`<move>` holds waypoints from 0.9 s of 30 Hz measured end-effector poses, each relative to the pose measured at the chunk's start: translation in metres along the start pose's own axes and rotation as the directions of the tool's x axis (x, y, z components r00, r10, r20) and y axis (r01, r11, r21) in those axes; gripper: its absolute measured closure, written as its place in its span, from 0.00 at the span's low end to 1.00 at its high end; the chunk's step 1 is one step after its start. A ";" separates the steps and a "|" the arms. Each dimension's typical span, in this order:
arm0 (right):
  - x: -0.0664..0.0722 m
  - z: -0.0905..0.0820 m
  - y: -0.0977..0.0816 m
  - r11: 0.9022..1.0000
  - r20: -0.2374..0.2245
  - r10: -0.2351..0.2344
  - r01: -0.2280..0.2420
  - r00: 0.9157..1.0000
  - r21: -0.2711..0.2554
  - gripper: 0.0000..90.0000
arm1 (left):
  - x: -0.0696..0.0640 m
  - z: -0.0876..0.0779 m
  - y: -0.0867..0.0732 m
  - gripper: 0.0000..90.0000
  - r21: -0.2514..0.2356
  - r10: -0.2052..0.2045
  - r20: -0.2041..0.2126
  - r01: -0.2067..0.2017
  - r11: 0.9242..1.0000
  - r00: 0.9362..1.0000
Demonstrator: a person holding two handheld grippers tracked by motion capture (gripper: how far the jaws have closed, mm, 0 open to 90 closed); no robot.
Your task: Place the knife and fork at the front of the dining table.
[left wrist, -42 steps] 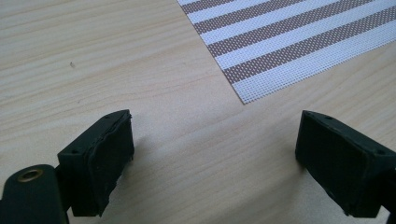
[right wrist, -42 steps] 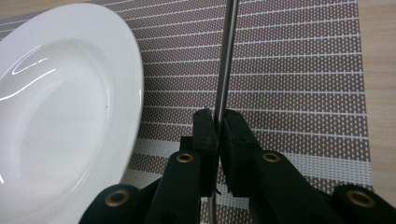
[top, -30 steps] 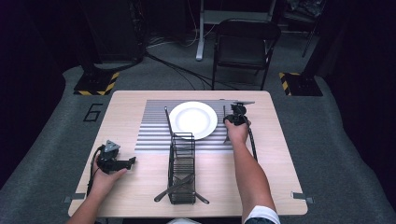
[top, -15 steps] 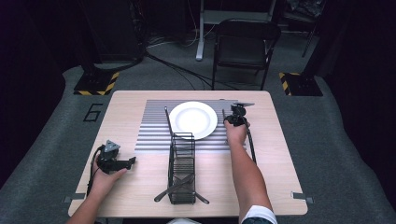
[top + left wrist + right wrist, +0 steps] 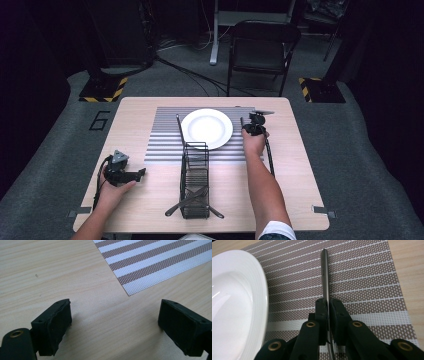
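Right gripper (image 5: 328, 315): jaws closed on a thin dark metal utensil handle (image 5: 325, 277), the pads pressing it from both sides; in the high view this gripper (image 5: 256, 122) sits at the right edge of the plate.
Utensil handle: runs straight forward from between the jaws, low over the striped placemat (image 5: 362, 277); whether it touches the mat I cannot tell. Its working end is hidden behind the jaws, so I cannot tell which kind of cutlery it is.
Plate (image 5: 234, 302): white, round, with a ribbed rim, just beside the handle on its left in the right gripper view; a strip of mat shows between them. In the high view the plate (image 5: 206, 128) lies on the far half of the mat.
Left gripper (image 5: 115, 322): jaws wide apart with nothing between them, bare wooden table (image 5: 50, 270) under them, a corner of the mat ahead. In the high view it (image 5: 122, 172) rests near the table's left front, well apart from the plate.
Wire caddy (image 5: 195, 182): black, standing at the mat's near edge between the two forearms, with dark cutlery in it.
Placemat: grey-and-white stripes, at the table's middle (image 5: 165, 137).
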State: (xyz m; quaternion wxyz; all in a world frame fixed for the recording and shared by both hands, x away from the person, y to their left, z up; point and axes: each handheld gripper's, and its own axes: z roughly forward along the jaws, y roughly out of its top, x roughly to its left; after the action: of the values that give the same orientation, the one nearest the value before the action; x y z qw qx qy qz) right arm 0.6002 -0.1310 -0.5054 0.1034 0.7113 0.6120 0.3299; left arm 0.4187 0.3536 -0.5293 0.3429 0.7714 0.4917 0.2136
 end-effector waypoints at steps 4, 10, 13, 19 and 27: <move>-0.003 -0.002 0.000 1.000 0.003 -0.005 0.005 1.000 0.006 0.93 | 0.000 0.000 0.000 0.13 0.000 0.001 0.000 -0.001 1.000 1.000; -0.004 -0.004 0.000 1.000 0.005 0.000 0.000 1.000 -0.004 0.92 | 0.000 0.000 0.000 0.13 0.002 0.001 0.002 -0.001 1.000 1.000; -0.003 -0.006 0.001 1.000 0.004 -0.006 0.006 1.000 -0.010 0.92 | 0.000 0.000 0.000 0.13 0.000 0.000 0.001 0.000 1.000 1.000; -0.002 -0.024 0.001 0.997 0.011 -0.066 0.066 0.998 -0.034 0.86 | 0.000 0.000 0.000 0.13 0.003 0.002 0.003 -0.002 1.000 1.000; -0.018 -0.055 -0.010 0.987 0.019 -0.135 0.136 0.991 -0.084 0.73 | -0.001 0.000 0.000 0.13 0.005 0.002 0.005 -0.002 1.000 1.000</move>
State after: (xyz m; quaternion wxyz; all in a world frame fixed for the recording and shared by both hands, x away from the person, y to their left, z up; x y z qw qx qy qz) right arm 0.5585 -0.1596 -0.4752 0.1597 0.6652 0.6437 0.3431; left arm 0.4184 0.3531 -0.5289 0.3419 0.7732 0.4907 0.2108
